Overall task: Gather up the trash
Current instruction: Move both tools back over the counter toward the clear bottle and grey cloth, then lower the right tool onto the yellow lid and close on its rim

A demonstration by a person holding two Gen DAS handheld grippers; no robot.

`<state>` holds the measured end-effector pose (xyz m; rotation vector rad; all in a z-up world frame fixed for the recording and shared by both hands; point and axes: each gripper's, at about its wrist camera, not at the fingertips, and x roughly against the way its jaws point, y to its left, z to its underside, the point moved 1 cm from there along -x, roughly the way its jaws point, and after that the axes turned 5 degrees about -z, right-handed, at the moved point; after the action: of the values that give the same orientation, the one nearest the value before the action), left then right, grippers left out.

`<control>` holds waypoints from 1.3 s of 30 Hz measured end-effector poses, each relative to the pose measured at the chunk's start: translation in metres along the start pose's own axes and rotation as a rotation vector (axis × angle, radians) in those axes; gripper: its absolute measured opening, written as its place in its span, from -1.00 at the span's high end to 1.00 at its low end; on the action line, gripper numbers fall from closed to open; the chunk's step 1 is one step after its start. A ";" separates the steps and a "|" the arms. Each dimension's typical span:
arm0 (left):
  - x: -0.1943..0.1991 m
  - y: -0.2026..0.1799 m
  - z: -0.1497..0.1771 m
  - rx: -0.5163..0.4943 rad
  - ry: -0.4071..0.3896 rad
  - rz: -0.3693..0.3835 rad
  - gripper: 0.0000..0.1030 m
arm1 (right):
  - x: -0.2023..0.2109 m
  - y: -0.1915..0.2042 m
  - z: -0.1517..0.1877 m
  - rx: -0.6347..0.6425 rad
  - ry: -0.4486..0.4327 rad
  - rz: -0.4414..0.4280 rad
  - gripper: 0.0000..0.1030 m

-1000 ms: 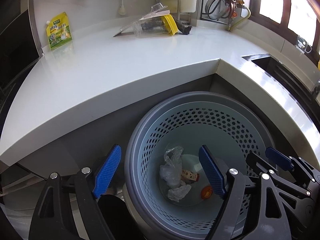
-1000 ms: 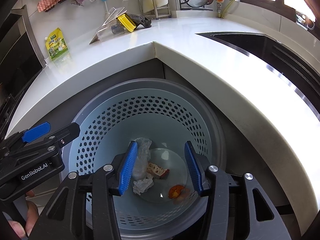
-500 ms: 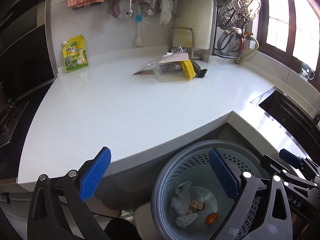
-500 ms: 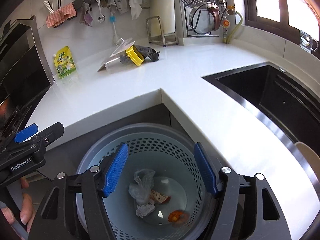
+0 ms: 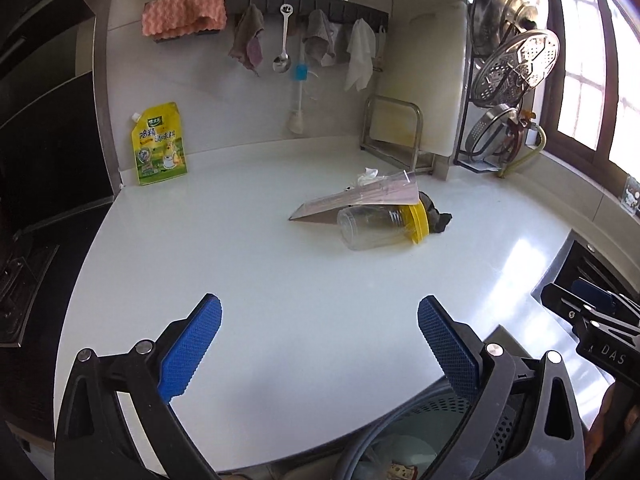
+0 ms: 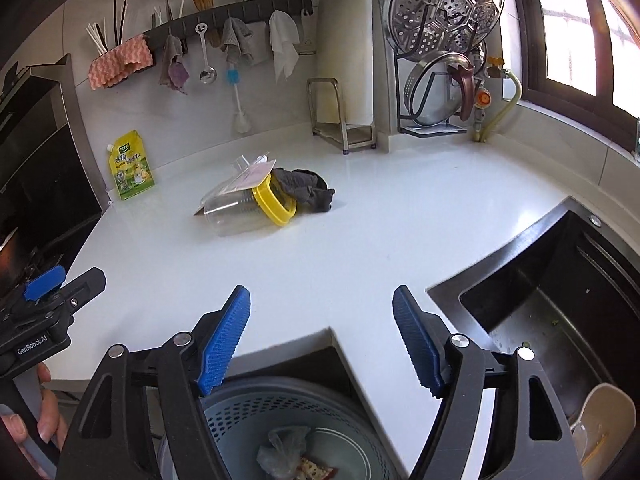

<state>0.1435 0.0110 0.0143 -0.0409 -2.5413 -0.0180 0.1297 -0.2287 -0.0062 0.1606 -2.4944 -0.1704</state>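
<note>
Trash pile [image 5: 384,216] lies mid-bench [image 5: 256,280]: clear jar on its side, long axis left-right, yellow lid toward the window. Left gripper [image 5: 320,344] is wide apart w/ nothing inside; right gripper [image 6: 322,338] has just been opening, also empty. "GenRobot.AI" is readable on the left one.

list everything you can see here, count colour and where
counter: one, white, L-shaped
jar: one, clear with yellow lid, on its side mid-counter
card: one, pale wedge leaning on the jar
rag: one, dark grey, behind the jar lid
pouch: one, yellow-green, against the wall at left
bin: one, grey-blue, perforated, below the counter edge, trash inside
sink: one, dark, at right
rail: one, dark, on the wall, cloths and a spoon hanging
lids: several, steel, racked by the window
left gripper: blue fingers, open, empty
right gripper: blue fingers, open, empty
</note>
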 end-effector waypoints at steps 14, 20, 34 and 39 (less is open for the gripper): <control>-0.066 -0.013 -0.038 -0.002 0.023 0.003 -0.88 | -0.112 -0.008 -0.070 0.078 0.090 0.014 -0.37; -0.093 -0.016 -0.042 0.001 0.055 -0.004 -0.88 | -0.148 -0.007 -0.082 0.107 0.130 0.007 -0.37; -0.118 -0.021 -0.044 0.007 0.087 0.005 -0.88 | -0.184 -0.008 -0.091 0.146 0.170 0.019 -0.37; -0.116 -0.020 -0.043 0.008 0.086 0.005 -0.88 | -0.172 -0.009 -0.083 0.113 0.160 -0.001 -0.37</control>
<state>0.2630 -0.0127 -0.0158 -0.0428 -2.4552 -0.0068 0.3174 -0.2181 -0.0423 0.2132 -2.3448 -0.0159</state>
